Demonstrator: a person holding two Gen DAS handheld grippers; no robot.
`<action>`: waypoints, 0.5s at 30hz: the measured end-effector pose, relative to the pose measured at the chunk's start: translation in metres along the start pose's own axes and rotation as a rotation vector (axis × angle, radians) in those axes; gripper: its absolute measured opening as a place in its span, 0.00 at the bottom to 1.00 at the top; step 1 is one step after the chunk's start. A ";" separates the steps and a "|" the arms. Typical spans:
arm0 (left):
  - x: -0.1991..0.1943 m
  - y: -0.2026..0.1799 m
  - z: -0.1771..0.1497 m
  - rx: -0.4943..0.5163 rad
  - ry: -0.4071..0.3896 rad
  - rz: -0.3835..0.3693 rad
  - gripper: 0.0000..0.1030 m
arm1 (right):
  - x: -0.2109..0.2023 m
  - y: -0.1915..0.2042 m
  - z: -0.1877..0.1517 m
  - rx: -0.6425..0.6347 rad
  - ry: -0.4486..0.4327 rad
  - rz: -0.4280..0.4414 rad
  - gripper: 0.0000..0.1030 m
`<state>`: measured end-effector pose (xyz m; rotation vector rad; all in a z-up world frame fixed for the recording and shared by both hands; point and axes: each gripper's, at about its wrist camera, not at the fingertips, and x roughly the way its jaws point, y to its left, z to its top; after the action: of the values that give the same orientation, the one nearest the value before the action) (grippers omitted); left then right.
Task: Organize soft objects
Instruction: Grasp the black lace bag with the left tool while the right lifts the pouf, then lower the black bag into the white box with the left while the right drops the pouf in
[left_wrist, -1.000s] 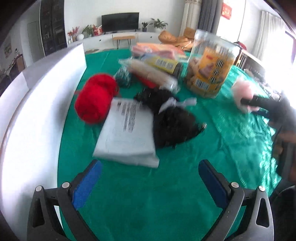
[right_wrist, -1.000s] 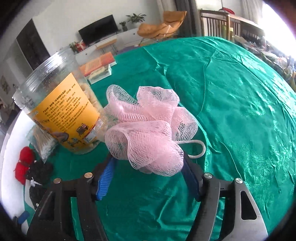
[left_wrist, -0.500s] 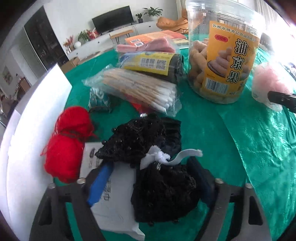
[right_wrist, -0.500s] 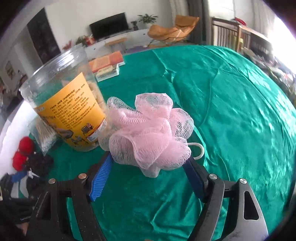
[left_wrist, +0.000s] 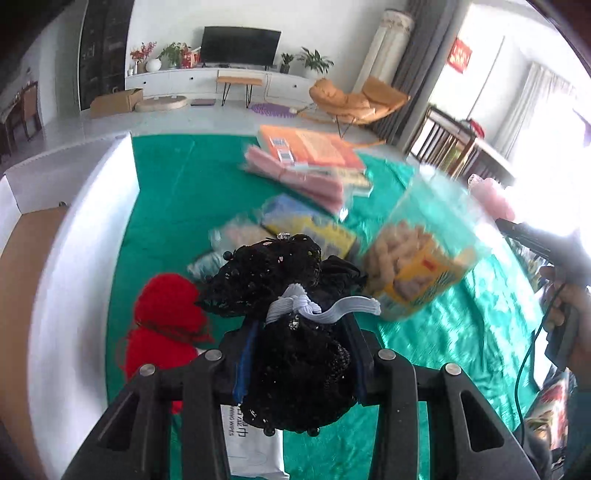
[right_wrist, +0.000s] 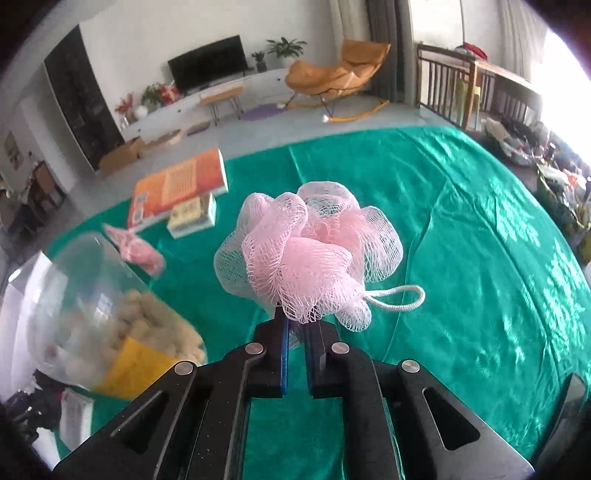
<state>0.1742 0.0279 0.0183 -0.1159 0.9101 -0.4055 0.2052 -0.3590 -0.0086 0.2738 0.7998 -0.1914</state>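
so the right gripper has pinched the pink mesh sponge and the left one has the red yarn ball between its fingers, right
Not quite. The left wrist view shows the left gripper closing on the black beaded bundle; the red yarn ball lies beside it on the cloth. The right gripper does pinch the pink mesh sponge.

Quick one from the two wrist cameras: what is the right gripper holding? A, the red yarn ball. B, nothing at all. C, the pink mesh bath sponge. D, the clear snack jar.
C: in the right wrist view the right gripper is pinched shut on the base of the pink mesh bath sponge, which sits raised above the green tablecloth with its white cord loop hanging free.
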 end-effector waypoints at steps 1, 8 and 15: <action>-0.009 0.004 0.004 -0.008 -0.015 -0.007 0.40 | -0.008 0.004 0.009 -0.009 -0.020 0.009 0.08; -0.090 0.057 -0.003 -0.057 -0.092 0.044 0.40 | -0.060 0.096 0.015 -0.198 -0.084 0.103 0.08; -0.182 0.151 -0.042 -0.133 -0.142 0.289 0.40 | -0.112 0.250 -0.051 -0.370 -0.003 0.453 0.08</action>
<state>0.0862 0.2405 0.0874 -0.1309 0.7993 -0.0667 0.1619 -0.0991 0.0814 0.0987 0.7353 0.3792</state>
